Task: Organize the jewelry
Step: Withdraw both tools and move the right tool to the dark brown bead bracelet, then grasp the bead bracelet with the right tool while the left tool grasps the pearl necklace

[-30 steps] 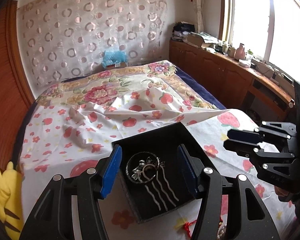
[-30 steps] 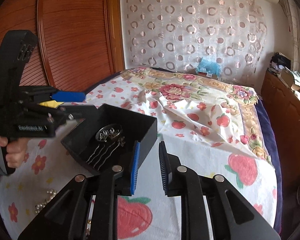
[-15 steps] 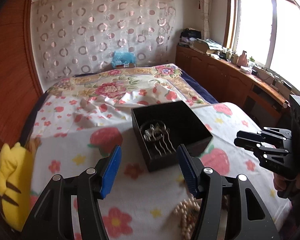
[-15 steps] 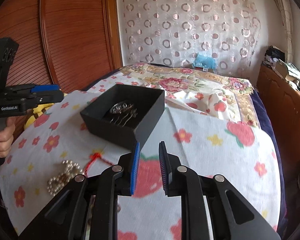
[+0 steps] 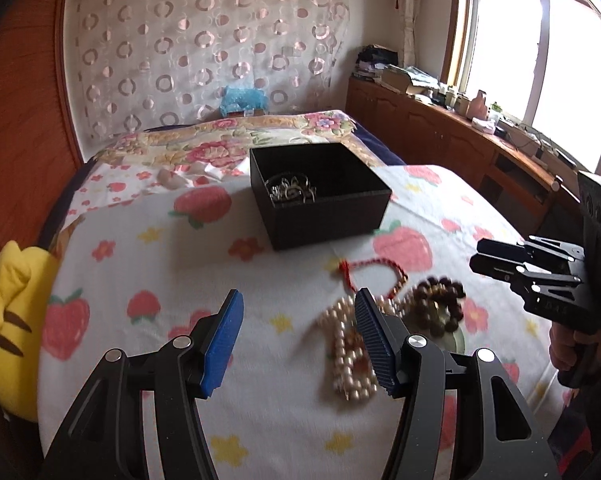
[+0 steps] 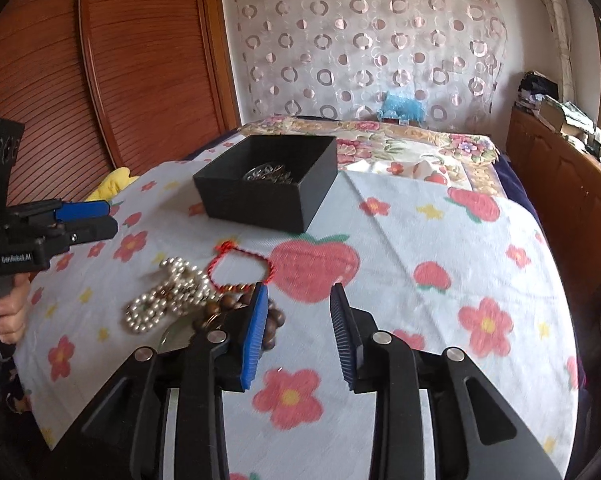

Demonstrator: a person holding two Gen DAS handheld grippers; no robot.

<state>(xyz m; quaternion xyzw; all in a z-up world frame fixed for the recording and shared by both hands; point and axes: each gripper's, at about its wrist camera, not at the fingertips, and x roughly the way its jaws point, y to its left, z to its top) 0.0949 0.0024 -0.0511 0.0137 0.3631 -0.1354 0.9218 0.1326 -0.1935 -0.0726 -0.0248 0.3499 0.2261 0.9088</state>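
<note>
Where strawberries dot it, bedsheet (image 5: 148, 264) under black box (image 5: 324, 216)

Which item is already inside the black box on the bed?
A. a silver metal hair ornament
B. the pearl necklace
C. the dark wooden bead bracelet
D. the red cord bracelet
A. The silver metal hair ornament lies inside the black box, while the pearl necklace, the red cord bracelet and the dark wooden bead bracelet lie outside it on the bedsheet.
</note>
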